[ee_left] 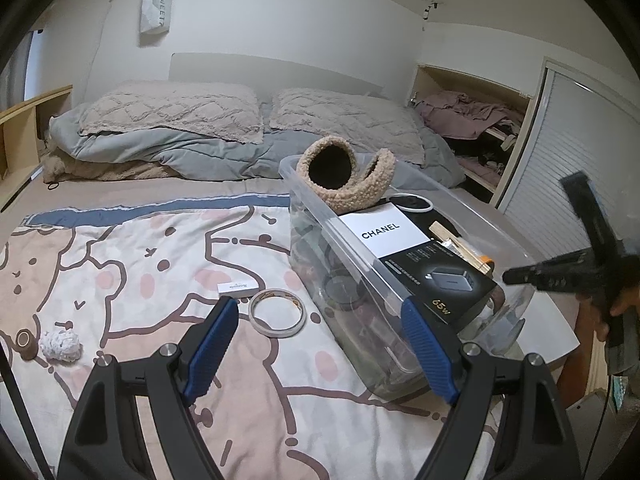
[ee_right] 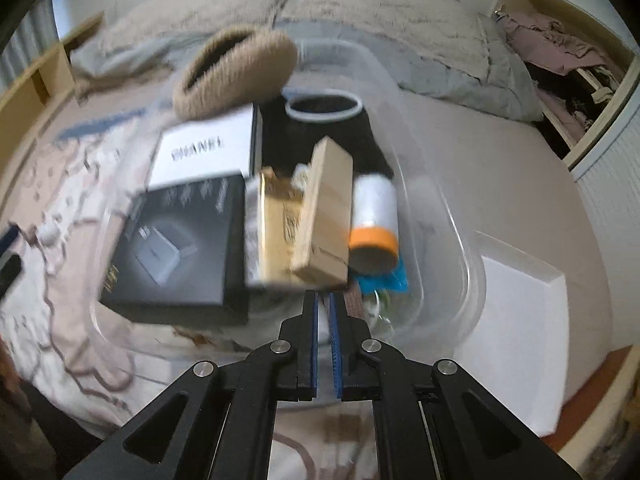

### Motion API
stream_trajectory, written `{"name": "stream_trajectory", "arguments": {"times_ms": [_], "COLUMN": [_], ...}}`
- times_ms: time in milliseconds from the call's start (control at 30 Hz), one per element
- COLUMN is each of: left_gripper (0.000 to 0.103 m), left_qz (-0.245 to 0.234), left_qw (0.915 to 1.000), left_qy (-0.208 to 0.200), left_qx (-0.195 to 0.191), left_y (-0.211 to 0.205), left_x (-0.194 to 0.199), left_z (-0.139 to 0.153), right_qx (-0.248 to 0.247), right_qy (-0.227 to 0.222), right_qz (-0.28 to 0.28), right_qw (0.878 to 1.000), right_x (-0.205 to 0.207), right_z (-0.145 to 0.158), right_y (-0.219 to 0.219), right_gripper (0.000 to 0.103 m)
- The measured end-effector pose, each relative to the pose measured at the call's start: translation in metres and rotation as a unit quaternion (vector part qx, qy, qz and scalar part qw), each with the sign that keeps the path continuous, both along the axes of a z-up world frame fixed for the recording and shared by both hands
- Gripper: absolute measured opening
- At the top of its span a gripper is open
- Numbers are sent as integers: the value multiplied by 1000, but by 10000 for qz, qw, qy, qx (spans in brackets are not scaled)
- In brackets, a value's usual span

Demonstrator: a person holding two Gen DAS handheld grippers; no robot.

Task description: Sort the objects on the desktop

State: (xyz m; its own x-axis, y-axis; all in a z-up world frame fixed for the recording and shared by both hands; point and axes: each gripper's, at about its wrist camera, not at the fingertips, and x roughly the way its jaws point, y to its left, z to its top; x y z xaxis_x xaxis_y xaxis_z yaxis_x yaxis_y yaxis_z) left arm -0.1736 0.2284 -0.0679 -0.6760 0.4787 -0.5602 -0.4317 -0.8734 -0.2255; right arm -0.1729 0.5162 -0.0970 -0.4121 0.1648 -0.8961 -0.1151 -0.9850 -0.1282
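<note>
A clear plastic bin (ee_left: pixel 320 204) stands on the bed and holds a fuzzy beige bag (ee_left: pixel 340 174), a white CHANEL box (ee_left: pixel 384 230) and a black 65w charger box (ee_left: pixel 444 276). My left gripper (ee_left: pixel 320 334) is open and empty, low over the blanket beside the bin. A ring of white tape (ee_left: pixel 277 312) lies just beyond its fingertips, with a small white card (ee_left: pixel 237 288) behind. My right gripper (ee_right: pixel 324 298) is shut and empty above the bin (ee_right: pixel 444 200), near a cardboard box (ee_right: pixel 326 216) and an orange-capped white roll (ee_right: pixel 374 216). The right wrist view is blurred.
A crumpled white wad (ee_left: pixel 61 345) and a small brown tape roll (ee_left: pixel 26 343) lie at the blanket's left. A white flat box (ee_right: pixel 520 320) sits right of the bin. Pillows (ee_left: pixel 172 112) and a grey duvet lie behind. An open wardrobe (ee_left: pixel 472 128) stands at the right.
</note>
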Motion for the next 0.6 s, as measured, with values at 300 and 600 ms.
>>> {"name": "stream_trajectory", "arguments": {"times_ms": [300, 600], "left_gripper": [84, 84], "left_qz": [20, 17], "left_qw": [10000, 10000], "left_qy": [-9, -65], "left_qx": [-26, -6], "left_y": [-3, -1], "left_x": [-2, -4], "left_z": [-1, -3], "right_qx": [-5, -136], "right_qy": [-100, 40], "right_qz": [-367, -549], "right_qw": [9993, 9984], "right_x": [-30, -35], "right_z": [-19, -25], "right_y": [12, 15], "right_gripper": [7, 7]}}
